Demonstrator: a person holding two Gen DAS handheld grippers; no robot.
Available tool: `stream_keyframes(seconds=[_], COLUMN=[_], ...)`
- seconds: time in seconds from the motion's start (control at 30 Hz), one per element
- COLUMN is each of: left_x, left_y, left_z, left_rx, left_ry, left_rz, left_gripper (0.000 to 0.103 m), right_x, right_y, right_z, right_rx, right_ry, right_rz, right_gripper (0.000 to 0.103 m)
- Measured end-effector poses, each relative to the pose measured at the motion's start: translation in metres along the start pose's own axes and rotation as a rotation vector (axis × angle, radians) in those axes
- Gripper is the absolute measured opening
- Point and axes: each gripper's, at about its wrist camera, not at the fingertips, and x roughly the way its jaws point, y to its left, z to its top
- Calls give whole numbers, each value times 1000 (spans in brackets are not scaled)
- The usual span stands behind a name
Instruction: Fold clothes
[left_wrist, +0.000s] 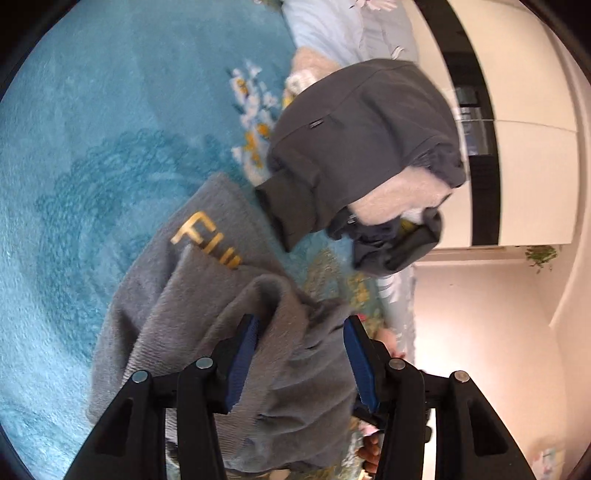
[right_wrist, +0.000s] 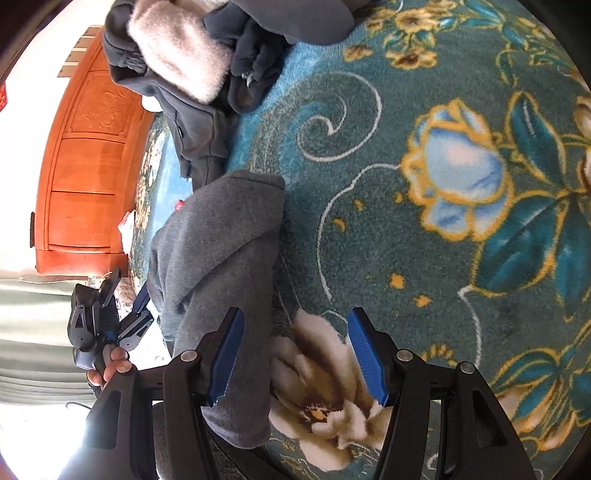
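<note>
A grey fleece garment (left_wrist: 207, 302) with gold letters lies bunched on the teal flowered blanket (left_wrist: 92, 147). My left gripper (left_wrist: 301, 332) is open, its blue pads on either side of a raised fold of the garment. In the right wrist view the same grey garment (right_wrist: 218, 266) lies folded over on the blanket (right_wrist: 424, 258). My right gripper (right_wrist: 295, 325) is open, its left pad (right_wrist: 229, 354) against the garment's edge. The left gripper (right_wrist: 129, 317) shows in the right wrist view, held by a hand.
A pile of dark grey clothes with a pale fluffy lining (left_wrist: 362, 147) lies beyond the garment; it also shows in the right wrist view (right_wrist: 192, 55). A white wardrobe (left_wrist: 528, 147) and an orange wooden headboard (right_wrist: 88, 166) stand past the bed's edges.
</note>
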Motion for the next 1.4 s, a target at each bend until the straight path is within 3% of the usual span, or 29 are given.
stream_keyframes(seconds=[0.17,0.3,0.33,0.47,0.6,0.67,0.8,0.93,1.03,1.07,1.13,1.23,1.4], left_x=[14,20,21,15,24,32,44,30,-11,-26,-34,-19,4], left_y=[9,-5,-8,-18,-38,-44,-41,-53,-54,-51,-37,-22,-29], left_z=[4,4,3,0,-7,-9,-8,-10,-6,-2,9,19,15], left_rx=[-41,37,57,115,235,280,276,320,279,251,215,221,276], left_ry=[14,17,16,-26,38,72,112,10,-152,-214,-229,-126,-79], left_rz=[28,85,103,83,139,201,273,281,118,97,198,396,455], left_gripper=[51,51,46,9,8,8,12,8,4,4,4,5,6], right_x=[8,8,8,8,8,8,8,6,3,2,-1,-3,-16], right_y=[0,2,2,2,1,0,2,2,3,4,8,13,60], right_z=[4,6,6,5,3,2,0,-1,-1,-1,0,0,-5], right_rx=[12,10,9,12,15,18,14,10,4,-4,-28,-53,-177], right_ry=[14,5,5,2,4,5,5,3,-2,-6,-18,-29,-123], right_rz=[-1,-5,-7,-9,-7,-5,-1,5,11,14,9,-5,15], right_gripper=[60,60,60,60,60,60,60,60,60,60,60,60,60])
